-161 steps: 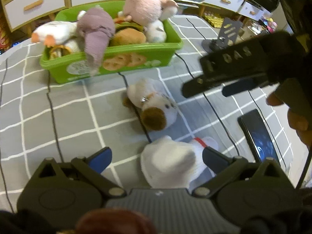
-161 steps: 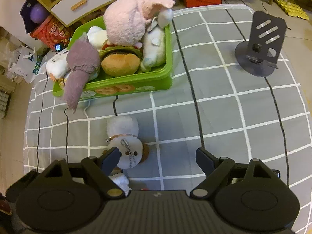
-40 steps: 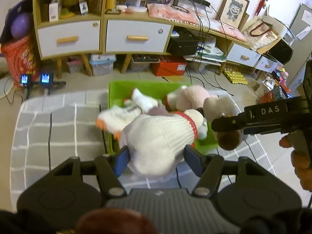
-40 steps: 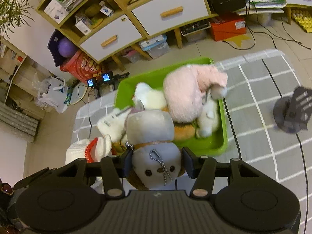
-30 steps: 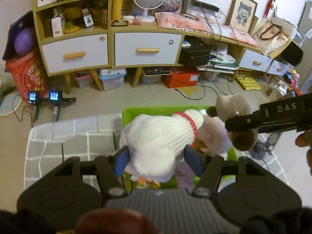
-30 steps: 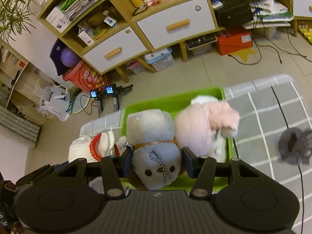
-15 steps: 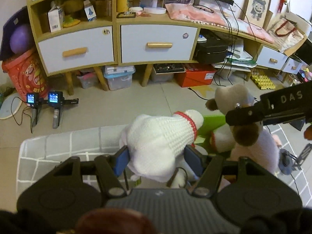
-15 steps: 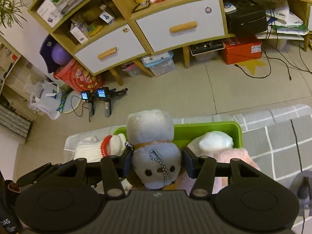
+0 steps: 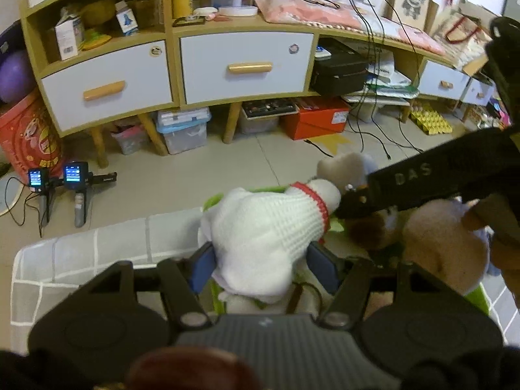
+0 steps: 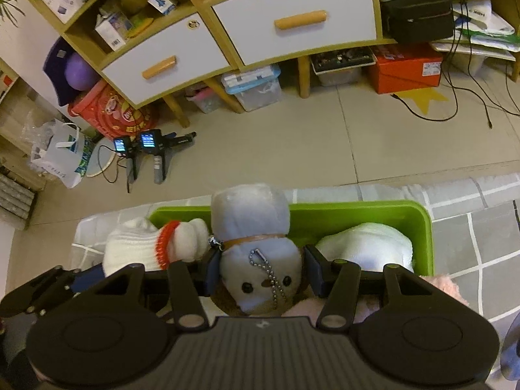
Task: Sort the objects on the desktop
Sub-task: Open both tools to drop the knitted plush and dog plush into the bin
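Note:
My left gripper (image 9: pixel 263 268) is shut on a white knitted plush with a red collar (image 9: pixel 260 227), held above the left end of the green bin (image 9: pixel 213 200). My right gripper (image 10: pixel 261 274) is shut on a pale blue-grey plush with a bead chain (image 10: pixel 256 243), held over the green bin (image 10: pixel 360 214). The white plush also shows in the right wrist view (image 10: pixel 143 247), just left of the blue-grey one. In the left wrist view the right gripper (image 9: pixel 422 178) crosses on the right with its plush (image 9: pixel 344 167). Other plush toys (image 10: pixel 367 243) fill the bin.
The bin sits on a grey checked cloth (image 9: pixel 81 247) near its far edge. Beyond is tiled floor, a wooden drawer cabinet (image 9: pixel 240 65), storage boxes (image 10: pixel 253 87) and two small lit devices (image 9: pixel 55 175) on the floor.
Both grippers have kept their plush toys and moved forward over the bin's far side. The two held toys have come closer together.

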A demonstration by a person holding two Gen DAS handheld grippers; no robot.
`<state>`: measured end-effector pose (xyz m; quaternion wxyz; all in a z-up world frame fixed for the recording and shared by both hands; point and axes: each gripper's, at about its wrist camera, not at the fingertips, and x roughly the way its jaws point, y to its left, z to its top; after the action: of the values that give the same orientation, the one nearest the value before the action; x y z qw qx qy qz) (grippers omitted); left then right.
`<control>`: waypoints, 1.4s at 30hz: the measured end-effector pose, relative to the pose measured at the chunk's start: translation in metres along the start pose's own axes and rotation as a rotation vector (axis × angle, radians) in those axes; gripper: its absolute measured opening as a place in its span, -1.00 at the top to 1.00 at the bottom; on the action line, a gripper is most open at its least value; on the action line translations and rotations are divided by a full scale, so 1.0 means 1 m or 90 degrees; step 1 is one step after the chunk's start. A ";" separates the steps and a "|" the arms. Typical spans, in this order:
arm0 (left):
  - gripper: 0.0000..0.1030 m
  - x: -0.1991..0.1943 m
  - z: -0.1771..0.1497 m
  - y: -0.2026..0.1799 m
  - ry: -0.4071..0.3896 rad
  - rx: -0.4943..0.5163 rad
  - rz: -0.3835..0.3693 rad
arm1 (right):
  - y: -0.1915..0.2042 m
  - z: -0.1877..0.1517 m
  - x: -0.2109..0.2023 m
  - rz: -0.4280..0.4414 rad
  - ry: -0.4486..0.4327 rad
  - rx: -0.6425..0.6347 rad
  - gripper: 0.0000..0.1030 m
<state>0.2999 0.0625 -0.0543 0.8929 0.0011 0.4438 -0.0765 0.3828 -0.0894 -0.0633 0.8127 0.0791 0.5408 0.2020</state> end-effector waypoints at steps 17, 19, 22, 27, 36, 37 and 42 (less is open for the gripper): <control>-0.63 -0.010 -0.002 -0.006 -0.029 -0.006 -0.003 | 0.000 -0.005 -0.014 -0.001 0.004 0.008 -0.25; -0.72 -0.017 0.000 -0.009 -0.032 -0.003 0.001 | 0.001 -0.006 -0.022 0.010 0.005 0.010 -0.39; -0.83 -0.029 0.001 -0.013 -0.034 -0.001 0.001 | 0.006 -0.008 -0.039 0.014 -0.002 0.004 -0.49; -0.94 -0.050 -0.003 -0.021 -0.028 -0.008 0.005 | 0.011 -0.016 -0.068 0.014 -0.012 0.005 -0.52; -0.99 -0.088 -0.023 -0.038 -0.016 -0.016 0.004 | 0.015 -0.045 -0.109 0.003 -0.008 0.010 -0.54; -0.99 -0.091 -0.025 -0.041 -0.014 -0.016 0.003 | 0.015 -0.050 -0.114 0.002 -0.007 0.010 -0.54; -0.99 -0.110 -0.038 -0.053 -0.008 -0.020 0.001 | 0.016 -0.071 -0.134 0.002 -0.004 0.008 -0.54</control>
<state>0.1971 0.0277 0.0128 0.8957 -0.0132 0.4391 -0.0686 0.2700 -0.1370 0.0269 0.8137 0.0856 0.5393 0.1992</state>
